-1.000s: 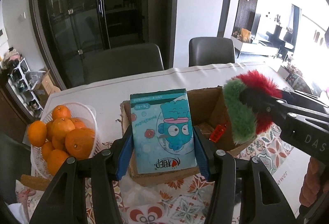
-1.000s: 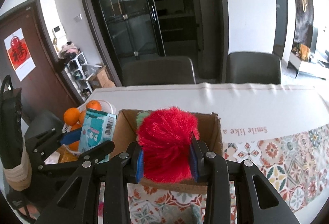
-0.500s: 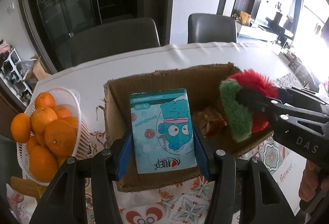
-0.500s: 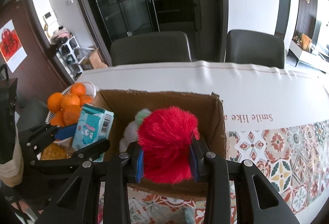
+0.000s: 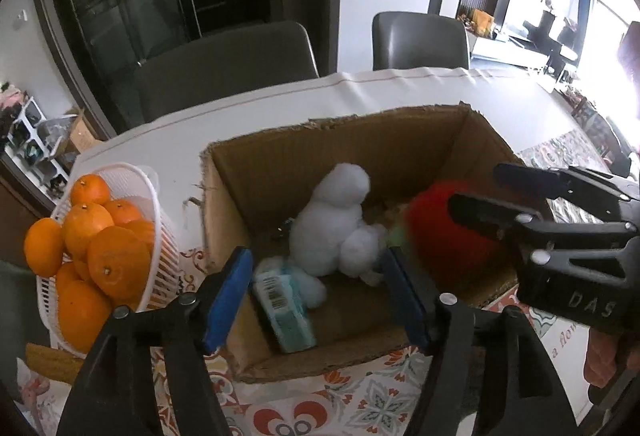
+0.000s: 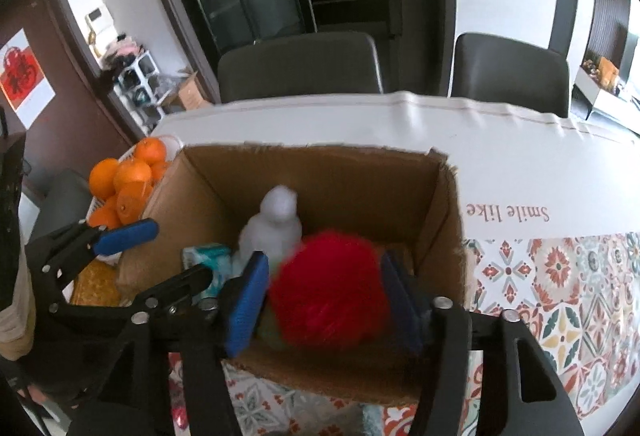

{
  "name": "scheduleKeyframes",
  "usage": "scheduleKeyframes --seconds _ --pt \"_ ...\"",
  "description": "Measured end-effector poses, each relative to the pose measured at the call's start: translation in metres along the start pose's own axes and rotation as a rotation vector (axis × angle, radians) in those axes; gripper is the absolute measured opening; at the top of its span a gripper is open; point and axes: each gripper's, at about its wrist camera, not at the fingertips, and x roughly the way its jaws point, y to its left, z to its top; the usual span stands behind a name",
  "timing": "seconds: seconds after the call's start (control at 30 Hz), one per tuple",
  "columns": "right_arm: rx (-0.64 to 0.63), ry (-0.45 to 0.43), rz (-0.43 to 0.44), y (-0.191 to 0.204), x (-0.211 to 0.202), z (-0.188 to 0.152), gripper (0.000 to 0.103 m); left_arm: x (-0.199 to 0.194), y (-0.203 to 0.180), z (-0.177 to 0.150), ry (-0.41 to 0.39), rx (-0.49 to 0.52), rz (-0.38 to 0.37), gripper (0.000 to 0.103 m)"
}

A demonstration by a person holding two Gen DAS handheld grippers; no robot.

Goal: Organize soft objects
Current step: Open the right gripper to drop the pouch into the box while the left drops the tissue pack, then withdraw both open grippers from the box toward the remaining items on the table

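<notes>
Visibility is limited inside the cardboard box (image 5: 280, 152): its floor is mostly covered by contents, and a small dark item beside the white plush toy (image 5: 336, 224) cannot be identified. A green patch at the edge of the red fluffy toy (image 6: 328, 288) is partly hidden and blurred; in the left wrist view the same red toy (image 5: 444, 236) is partly covered by the right gripper's fingers. The teal tissue pack (image 5: 284, 304) lies inside the box near its front left corner, barcode side up, its printed face not legible; from the right wrist view only a corner of it (image 6: 208, 256) shows behind the left gripper's arm. The left gripper (image 5: 316, 296) hangs over the box's near edge with its jaws spread wide, blue pads (image 5: 228, 292) clear of the pack and holding nothing. The right gripper (image 6: 324, 300) is over the box's right half, its jaws apart; the red toy sits between the pads (image 6: 248, 300), and whether they touch its fur cannot be told. The white plush sits roughly mid-box, touching the pack on one side and close to the red toy on the other. A white basket (image 5: 132, 180) of oranges (image 5: 108, 260) stands just left of the box on the patterned tablecloth (image 6: 560, 296).
</notes>
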Motion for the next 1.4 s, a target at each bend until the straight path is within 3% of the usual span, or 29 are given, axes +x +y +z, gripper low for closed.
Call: scheduleKeyframes --seconds 0.2,0.63,0.77,1.4 --pt "0.011 -0.036 -0.042 0.002 -0.016 -0.002 0.061 -0.017 0.001 -0.005 -0.043 -0.008 0.046 0.069" --pt "-0.032 -0.071 -0.079 0.019 -0.053 -0.025 0.061 -0.055 0.0 -0.032 -0.083 -0.042 0.05 0.069" --pt "-0.038 -0.073 -0.079 0.025 -0.058 -0.035 0.066 -0.062 0.0 -0.042 -0.081 -0.051 0.05 0.069" --pt "-0.087 0.016 -0.096 0.04 -0.08 -0.077 0.066 -0.093 -0.011 -0.088 -0.052 -0.021 0.099 0.073"
